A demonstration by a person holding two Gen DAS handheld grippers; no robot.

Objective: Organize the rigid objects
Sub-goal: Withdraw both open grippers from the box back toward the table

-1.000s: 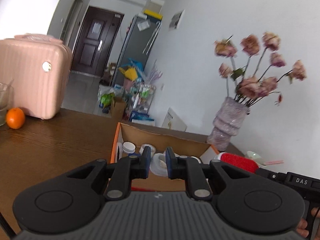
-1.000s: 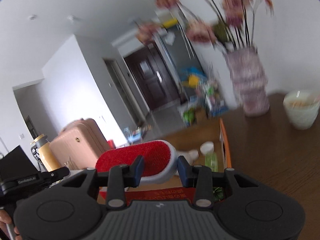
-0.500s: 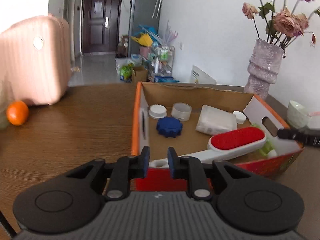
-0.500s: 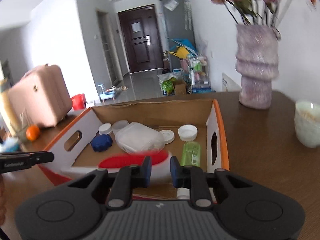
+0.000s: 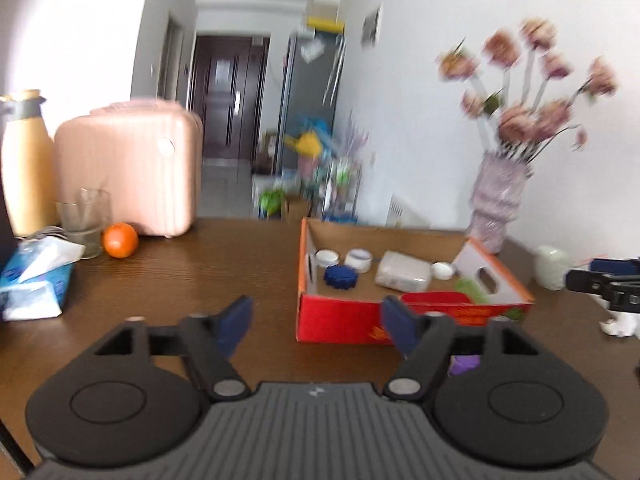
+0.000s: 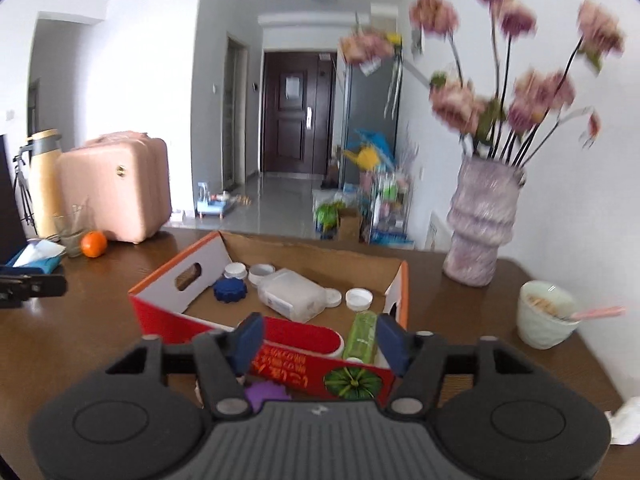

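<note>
Right gripper (image 6: pixel 318 340), jaws just opened and empty, faces cardboard box (image 6: pixel 280 364).

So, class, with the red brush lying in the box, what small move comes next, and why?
Probably lower the right gripper toward the purple piece, which lies on the table outside the cardboard box, by its front wall. Its fingers have just been opening and hold nothing.

Pink suitcase (image 5: pixel 128 172), orange (image 5: pixel 120 240) beside glass (image 5: pixel 84 220), tissue pack (image 5: pixel 36 280) — flower vase (image 6: pixel 480 224), white cup (image 6: pixel 544 316)
</note>
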